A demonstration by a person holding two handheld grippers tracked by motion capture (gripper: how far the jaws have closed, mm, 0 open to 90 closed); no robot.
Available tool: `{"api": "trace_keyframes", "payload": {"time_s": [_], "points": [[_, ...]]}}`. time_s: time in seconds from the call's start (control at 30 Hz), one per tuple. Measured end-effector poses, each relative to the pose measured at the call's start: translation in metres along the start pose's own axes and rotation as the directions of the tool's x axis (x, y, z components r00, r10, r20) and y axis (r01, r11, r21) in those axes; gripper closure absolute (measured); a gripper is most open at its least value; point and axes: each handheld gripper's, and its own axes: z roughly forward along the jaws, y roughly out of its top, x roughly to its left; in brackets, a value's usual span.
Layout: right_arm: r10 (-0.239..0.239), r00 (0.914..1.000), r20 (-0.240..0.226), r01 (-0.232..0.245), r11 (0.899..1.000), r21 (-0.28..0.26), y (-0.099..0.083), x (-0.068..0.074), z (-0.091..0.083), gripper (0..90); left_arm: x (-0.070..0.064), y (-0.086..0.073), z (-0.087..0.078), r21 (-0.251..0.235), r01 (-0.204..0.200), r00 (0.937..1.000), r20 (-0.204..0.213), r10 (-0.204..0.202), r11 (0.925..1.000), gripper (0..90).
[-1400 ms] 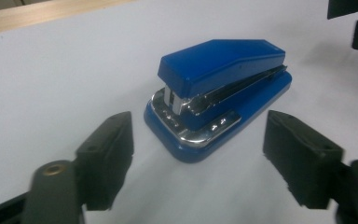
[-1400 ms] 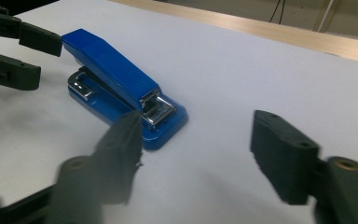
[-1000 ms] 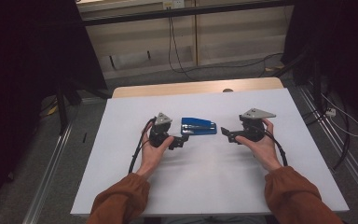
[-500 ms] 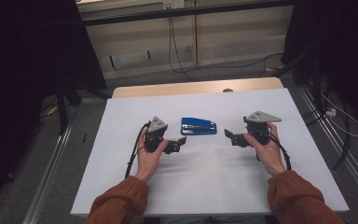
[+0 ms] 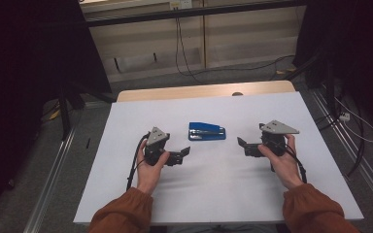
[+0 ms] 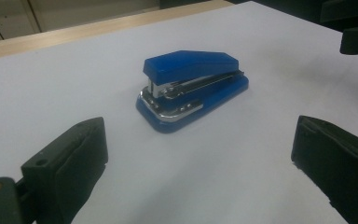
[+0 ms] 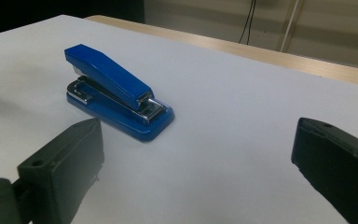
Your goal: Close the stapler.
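A blue stapler (image 5: 207,131) lies flat on the white table top (image 5: 223,189), near its middle. My left gripper (image 5: 182,155) is held low to the stapler's left and a bit nearer me, open and holding nothing. My right gripper (image 5: 243,146) hovers to the stapler's right, also open and holding nothing. In the left gripper view the stapler (image 6: 193,88) lies ahead of the widely spread jaws, its metal mouth facing them, and the right gripper (image 6: 356,28) peeks in at the top right. From the right gripper view the stapler (image 7: 116,93) sits ahead and to the left.
A wooden strip (image 5: 199,91) runs along the table's far edge. Beyond it, cables (image 5: 184,53) trail over the floor. Metal rails (image 5: 53,170) flank the table on both sides, and more cables (image 5: 354,126) lie at the right.
Both grippers have drawn back from the stapler toward me and slightly outward. The left one was almost touching it a second ago. The stapler has not moved.
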Motion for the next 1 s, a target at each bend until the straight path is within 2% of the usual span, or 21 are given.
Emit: {"api": "trace_keyframes", "payload": {"time_s": [0.07, 0.2, 0.4, 0.5, 0.63, 0.7, 0.8, 0.9, 1.0], "points": [[0.003, 0.9999, 0.01, -0.003, 1.0, 0.0, -0.001, 0.0, -0.003, 2.4, 0.002, -0.001, -0.005, 0.002, 0.002, 1.0, -0.009, -0.002, 1.0, 3.7], [0.011, 0.9997, 0.023, -0.011, 1.0, -0.007, -0.004, 0.0, -0.01, 2.1, 0.002, -0.004, -0.017, -0.028, 0.013, 0.9994, -0.032, -0.014, 0.9995, 3.7], [0.026, 0.9995, 0.016, -0.025, 0.999, -0.031, -0.004, -0.001, -0.021, 2.2, -0.001, -0.005, -0.031, -0.055, -0.011, 0.9992, -0.038, 0.008, 0.9984, 3.7], [0.03, 0.9994, 0.02, -0.029, 0.999, -0.038, -0.003, -0.001, -0.028, 2.1, -0.001, -0.008, -0.038, -0.066, 0.011, 0.9984, -0.054, -0.014, 0.9978, 3.7], [0.038, 0.9985, 0.04, -0.036, 0.998, -0.047, -0.006, -0.002, -0.038, 1.6, 0.0, -0.014, -0.045, -0.071, 0.019, 0.9964, -0.082, -0.025, 0.9973, 3.7], [0.045, 0.9978, 0.048, -0.042, 0.998, -0.052, -0.009, -0.003, -0.042, 1.2, 0.0, -0.015, -0.048, -0.06, 0.006, 0.9957, -0.092, -0.012, 0.9982, 3.7], [0.044, 0.9974, 0.056, -0.041, 0.998, -0.054, -0.012, -0.003, -0.048, 1.2, -0.001, -0.018, -0.05, -0.066, 0.018, 0.9956, -0.091, -0.024, 0.9977, 3.7], [0.043, 0.9972, 0.061, -0.04, 0.998, -0.056, -0.013, -0.002, -0.053, 1.2, -0.003, -0.021, -0.054, -0.06, 0.009, 0.9956, -0.092, -0.015, 0.9981, 3.7], [0.045, 0.9966, 0.069, -0.041, 0.997, -0.064, -0.016, -0.001, -0.06, 1.2, -0.004, -0.021, -0.058, -0.06, 0.021, 0.9971, -0.072, -0.026, 0.998, 3.7]]}}
